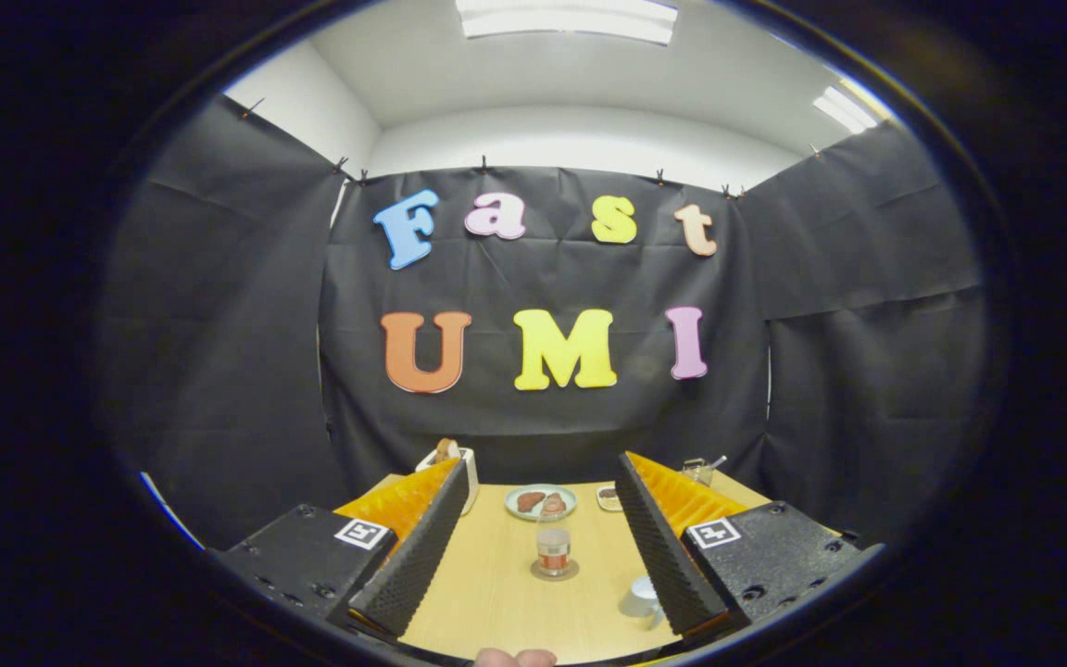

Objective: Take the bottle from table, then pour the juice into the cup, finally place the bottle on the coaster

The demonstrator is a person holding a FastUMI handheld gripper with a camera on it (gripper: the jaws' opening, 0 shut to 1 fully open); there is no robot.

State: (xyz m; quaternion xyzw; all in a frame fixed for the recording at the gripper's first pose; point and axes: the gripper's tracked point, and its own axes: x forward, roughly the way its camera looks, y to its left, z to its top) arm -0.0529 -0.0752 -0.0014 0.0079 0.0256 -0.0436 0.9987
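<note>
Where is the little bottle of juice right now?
In the gripper view, the bottle stands on the table, ahead between the open gripper's fingers, nearer than the plate, with the cup to its right.

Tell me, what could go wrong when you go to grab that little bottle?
The gripper is open, its fingers spread wide, far from the small clear bottle of orange juice on its round grey coaster; a sideways nudge could tip it. The short silver metal cup touches the right finger, so closing might knock it.

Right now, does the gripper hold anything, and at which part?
Nothing is held. The gripper is open, its fingers wide apart over the wooden table; the small clear bottle of orange juice stands untouched ahead, between them.
</note>
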